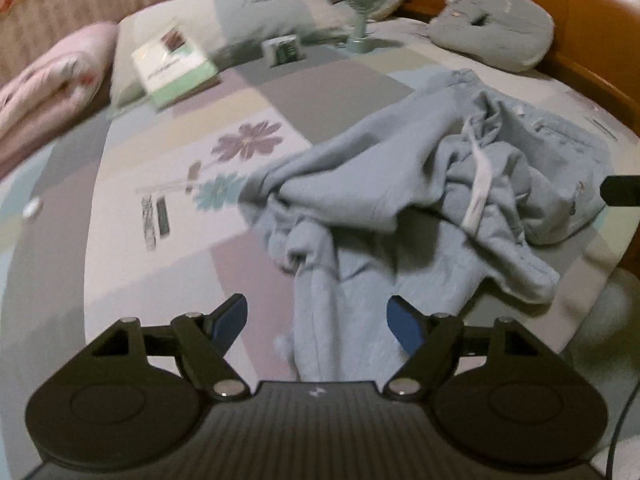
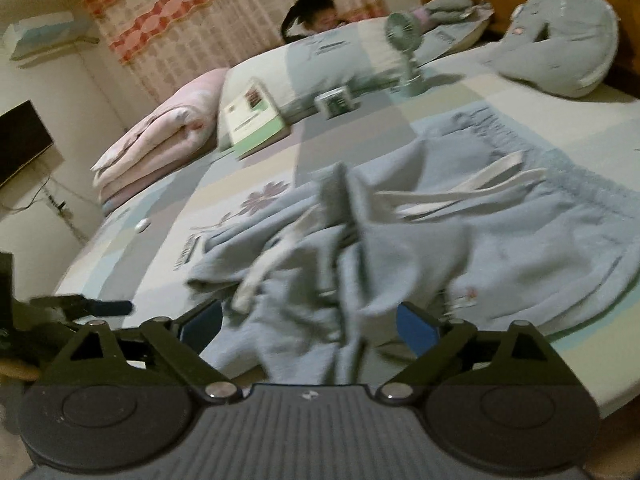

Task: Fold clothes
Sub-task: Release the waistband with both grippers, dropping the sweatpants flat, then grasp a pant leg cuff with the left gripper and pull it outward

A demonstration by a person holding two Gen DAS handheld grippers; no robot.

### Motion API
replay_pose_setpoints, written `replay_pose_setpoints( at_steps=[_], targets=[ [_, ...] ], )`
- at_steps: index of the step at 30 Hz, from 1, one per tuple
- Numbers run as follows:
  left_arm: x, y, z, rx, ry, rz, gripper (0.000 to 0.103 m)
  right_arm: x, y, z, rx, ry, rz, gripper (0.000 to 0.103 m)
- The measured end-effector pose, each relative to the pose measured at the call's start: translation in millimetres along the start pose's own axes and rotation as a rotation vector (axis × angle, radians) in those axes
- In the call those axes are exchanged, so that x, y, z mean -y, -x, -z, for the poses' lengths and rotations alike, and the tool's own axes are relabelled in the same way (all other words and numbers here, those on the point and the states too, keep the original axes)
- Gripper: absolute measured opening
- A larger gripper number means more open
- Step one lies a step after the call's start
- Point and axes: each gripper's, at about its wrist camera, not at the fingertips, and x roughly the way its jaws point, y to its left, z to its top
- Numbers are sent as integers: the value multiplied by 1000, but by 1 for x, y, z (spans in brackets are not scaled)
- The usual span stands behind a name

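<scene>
A crumpled pair of light blue sweatpants (image 1: 400, 192) with a white drawstring (image 1: 478, 192) lies on the patchwork bedspread (image 1: 180, 240). My left gripper (image 1: 318, 322) is open, its blue pads apart on either side of one trouser leg that runs toward the camera, not pressing it. My right gripper (image 2: 308, 326) is open wide over the bunched sweatpants (image 2: 420, 248); cloth lies between its pads without being squeezed. The waistband (image 2: 560, 168) spreads to the right. The left gripper's tip (image 2: 104, 307) shows at the left edge of the right wrist view.
At the head of the bed are a pillow (image 1: 272, 8), a green-and-white book (image 1: 176, 68), a small clock (image 1: 284, 50), a green desk fan (image 1: 362, 4), a grey cushion (image 1: 496, 32) and a folded pink quilt (image 1: 52, 92). An orange headboard (image 1: 592, 4) runs along the right. A person's head (image 2: 316, 18) shows behind the bed.
</scene>
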Motion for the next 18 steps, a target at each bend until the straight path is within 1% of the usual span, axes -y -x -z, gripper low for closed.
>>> replay_pose_setpoints(
  at_steps=[3, 6, 8, 10, 11, 12, 13, 14, 16, 18],
  targets=[
    [-7, -9, 14, 1, 29, 42, 70, -18, 1, 1, -8, 18, 6, 96],
    [-13, -23, 24, -7, 62, 60, 64, -33, 4, 3, -5, 49, 21, 96],
    [-17, -32, 30, -26, 93, 86, 53, -38, 6, 3, -4, 63, 35, 96],
    [-19, -40, 34, -30, 103, 110, 45, -41, 6, 4, -9, 68, 45, 97],
    [-19, -42, 36, -24, 105, 110, 31, -41, 4, 4, -14, 68, 49, 97],
    [-20, -43, 38, -18, 107, 109, 23, -42, 2, 4, -19, 69, 53, 97],
    [-22, -44, 38, -12, 112, 116, 12, -42, 1, 4, -24, 71, 57, 97],
    [-26, -43, 38, -6, 124, 132, 8, -43, 0, 5, -29, 74, 60, 97],
    [-35, -39, 34, 13, 141, 139, 8, -45, -3, 5, -34, 81, 65, 97],
    [-46, -34, 29, 29, 151, 119, 7, -47, -6, 4, -36, 87, 68, 97]
  ],
)
